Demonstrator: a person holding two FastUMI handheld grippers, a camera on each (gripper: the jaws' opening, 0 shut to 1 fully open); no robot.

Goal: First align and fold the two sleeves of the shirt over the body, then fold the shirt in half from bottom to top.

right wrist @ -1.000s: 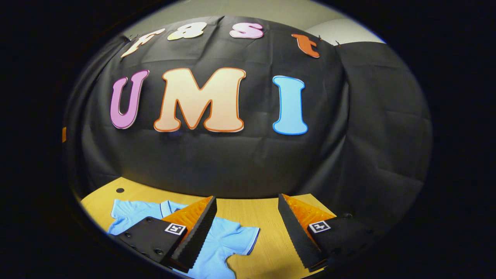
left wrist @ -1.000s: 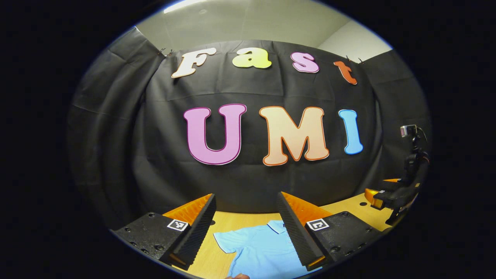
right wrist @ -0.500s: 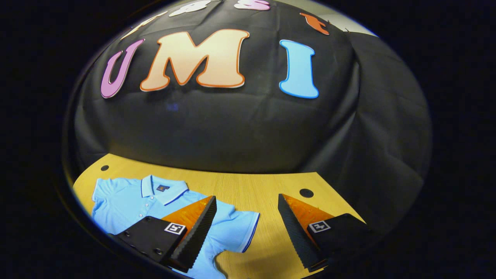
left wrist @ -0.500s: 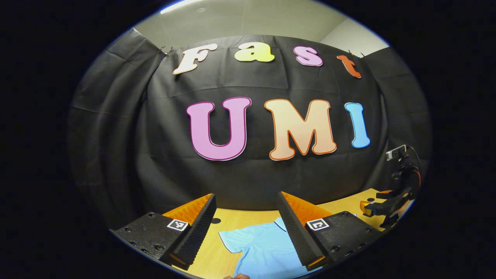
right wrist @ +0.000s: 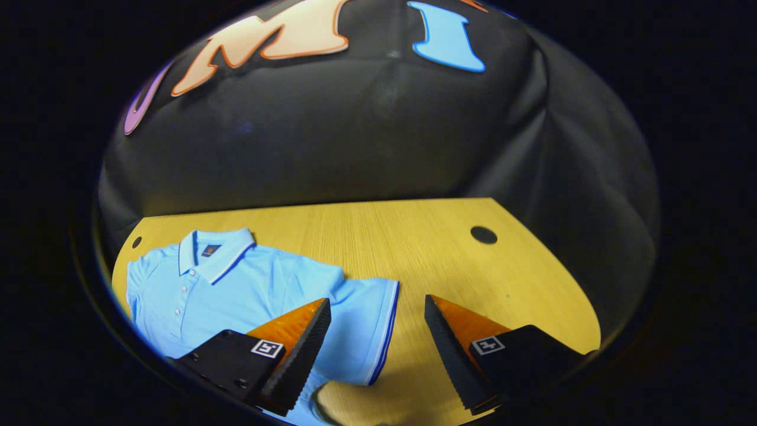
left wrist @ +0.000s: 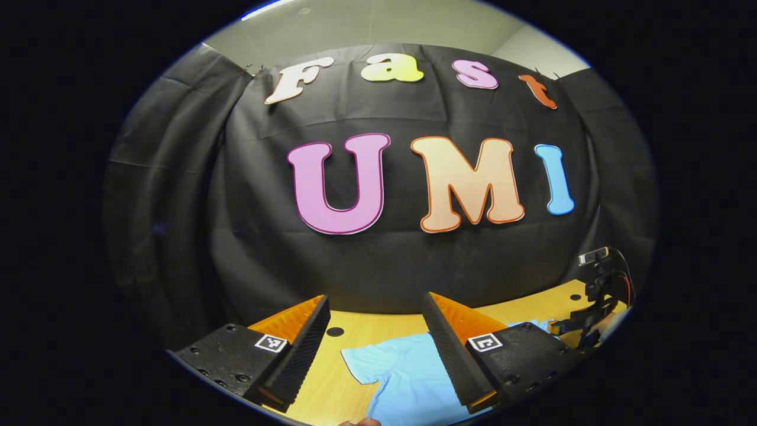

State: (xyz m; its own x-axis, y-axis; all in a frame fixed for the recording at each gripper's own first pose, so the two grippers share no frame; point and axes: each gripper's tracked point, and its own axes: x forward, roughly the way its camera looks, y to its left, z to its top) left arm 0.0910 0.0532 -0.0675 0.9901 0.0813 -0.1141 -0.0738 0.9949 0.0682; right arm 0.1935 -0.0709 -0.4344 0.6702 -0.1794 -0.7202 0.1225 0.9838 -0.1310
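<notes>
Blue shirt (right wrist: 248, 290) flat on the wood table (right wrist: 414, 236), front side up, collar (right wrist: 216, 251) at the far end by the black wall, so long way of the shirt from far to near

In the right gripper view, right gripper (right wrist: 377, 349) up above the table, wide open, nothing held. One sleeve (right wrist: 369, 325) just under and between the fingers, stripe edge nearest the gap, near finger (right wrist: 298, 355) over the sleeve cloth, other finger (right wrist: 452, 355) over bare wood beside the shirt. Looks like the closest thing to grab: straight down from the gap, a little toward the collar side

In the left gripper view, left gripper (left wrist: 377, 349) also wide open and empty, up off the table. Other sleeve (left wrist: 366, 361) under the gap, shirt body reaching away toward the right gripper (left wrist: 576, 325), seen small and far off past the shirt

Each gripper nearer its own sleeve, sleeves both out flat, none folded yet. Likely next: down onto the sleeve edges, pinch, lift over onto the shirt body

Round holes (right wrist: 484, 235) in the table beyond the shirt. No boxes or bowls to see
</notes>
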